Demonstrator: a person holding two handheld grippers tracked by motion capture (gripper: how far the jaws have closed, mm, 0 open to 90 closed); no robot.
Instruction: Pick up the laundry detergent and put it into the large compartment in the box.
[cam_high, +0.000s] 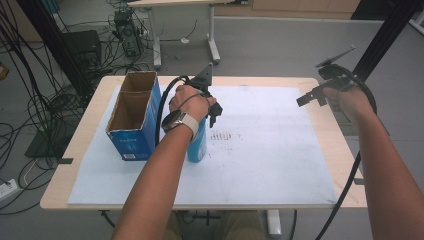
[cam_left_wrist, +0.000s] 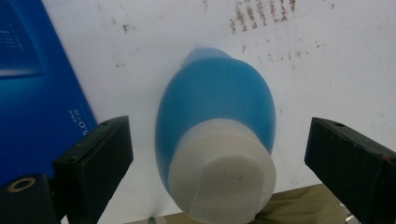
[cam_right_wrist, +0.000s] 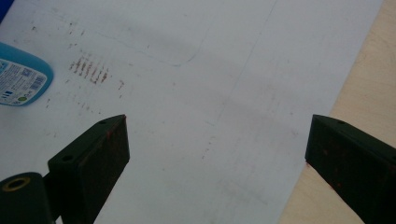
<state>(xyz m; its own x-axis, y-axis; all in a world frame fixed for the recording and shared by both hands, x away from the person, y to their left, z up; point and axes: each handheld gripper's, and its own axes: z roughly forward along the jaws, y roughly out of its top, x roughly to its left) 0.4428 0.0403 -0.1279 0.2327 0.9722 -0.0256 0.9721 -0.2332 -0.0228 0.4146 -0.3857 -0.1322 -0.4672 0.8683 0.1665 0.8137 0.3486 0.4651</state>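
We have a blue plastic bottle with a white cap (cam_left_wrist: 215, 140) standing upright on the white sheet (cam_high: 270, 150) covering the tabletop, just beside the open blue cardboard box (cam_high: 134, 117), on the box's right as the high view has it; the left tongs (cam_left_wrist: 219, 154) hang directly over it, looking down the bottle's long axis, which runs vertical, cap toward the camera; jaws spread wide, one each side of the cap w/ clear gaps both sides, holding nothing. So the bottle lies straight below & between the left jaws; we judge the next move is a short drop then a squeeze on the cap or neck; no sideways shift needed. The right tongs (cam_right_wrist: 215, 149) sit well apart near the right edge of the sheet, also wide open & empty, aimed at bare sheet w/ brown smudges (cam_right_wrist: 91, 70); the left hand (cam_high: 189, 105) is far nearer the bottle.
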